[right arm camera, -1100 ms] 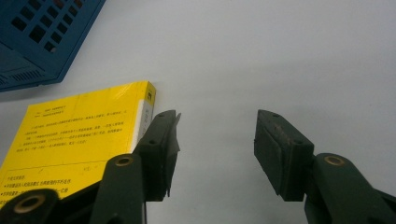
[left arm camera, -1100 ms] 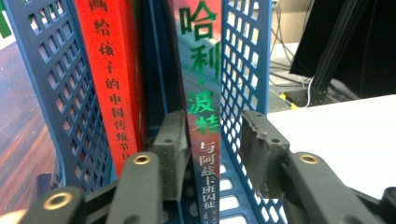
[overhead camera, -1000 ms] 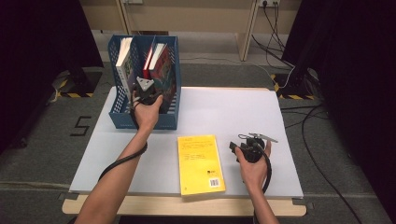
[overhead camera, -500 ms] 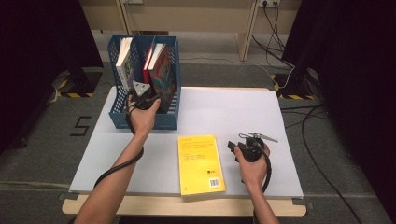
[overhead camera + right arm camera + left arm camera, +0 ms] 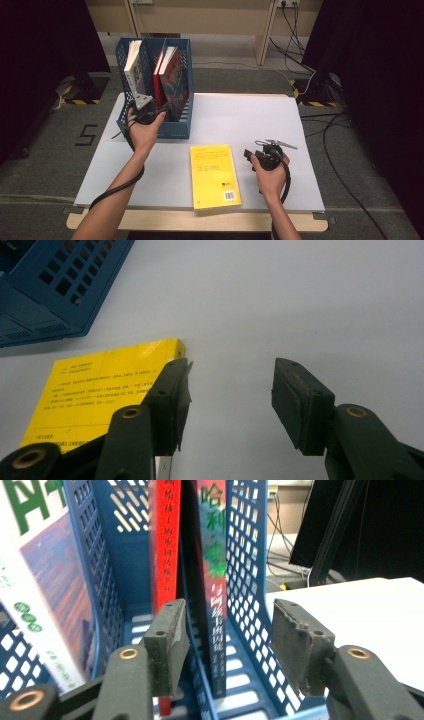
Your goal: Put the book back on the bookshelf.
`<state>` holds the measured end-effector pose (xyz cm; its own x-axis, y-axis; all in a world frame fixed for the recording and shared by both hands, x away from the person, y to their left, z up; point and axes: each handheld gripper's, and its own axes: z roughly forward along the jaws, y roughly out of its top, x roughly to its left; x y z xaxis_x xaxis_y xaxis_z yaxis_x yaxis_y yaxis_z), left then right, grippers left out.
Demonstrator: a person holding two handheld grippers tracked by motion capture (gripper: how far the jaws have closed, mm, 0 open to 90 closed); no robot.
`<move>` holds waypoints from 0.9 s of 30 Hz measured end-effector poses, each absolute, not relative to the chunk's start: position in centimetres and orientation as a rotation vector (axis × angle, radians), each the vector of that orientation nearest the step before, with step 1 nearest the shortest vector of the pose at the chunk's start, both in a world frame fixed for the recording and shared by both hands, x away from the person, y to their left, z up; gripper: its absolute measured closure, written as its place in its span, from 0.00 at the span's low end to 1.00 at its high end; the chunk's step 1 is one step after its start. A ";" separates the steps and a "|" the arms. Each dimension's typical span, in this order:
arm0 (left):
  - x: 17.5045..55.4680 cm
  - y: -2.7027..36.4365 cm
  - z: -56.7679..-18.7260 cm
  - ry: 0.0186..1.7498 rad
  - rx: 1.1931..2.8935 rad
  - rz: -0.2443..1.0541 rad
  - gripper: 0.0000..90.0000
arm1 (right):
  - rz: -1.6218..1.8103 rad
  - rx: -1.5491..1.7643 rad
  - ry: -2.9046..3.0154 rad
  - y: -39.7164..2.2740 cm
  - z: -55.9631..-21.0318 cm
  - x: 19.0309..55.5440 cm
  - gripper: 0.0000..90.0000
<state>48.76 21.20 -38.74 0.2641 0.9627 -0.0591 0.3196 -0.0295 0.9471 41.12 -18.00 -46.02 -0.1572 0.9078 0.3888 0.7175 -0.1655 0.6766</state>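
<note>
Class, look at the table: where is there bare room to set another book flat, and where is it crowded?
Bare: the wide white tabletop between the blue perforated plastic file rack and the table's right edge, beyond the flat yellow paperback book; also the near-left corner. Crowded: the rack, holding upright books, with the left gripper open at its front.

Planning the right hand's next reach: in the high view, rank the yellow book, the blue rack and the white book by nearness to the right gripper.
1. Yellow book, flat, just left of the right gripper.
2. Blue rack, table's far left.
3. White book, rack's leftmost slot.
</note>
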 end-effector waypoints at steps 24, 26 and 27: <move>44.3 20.9 -39.0 1.138 1.640 0.689 0.54 | 1.201 1.845 1.941 -17.0 -44.9 42.9 0.54; 43.9 20.8 -39.0 1.129 1.655 0.682 0.54 | 1.197 1.852 1.943 -16.9 -44.8 43.1 0.54; 43.7 20.7 -39.1 1.122 1.661 0.684 0.54 | 1.200 1.853 1.946 -16.7 -44.8 43.2 0.54</move>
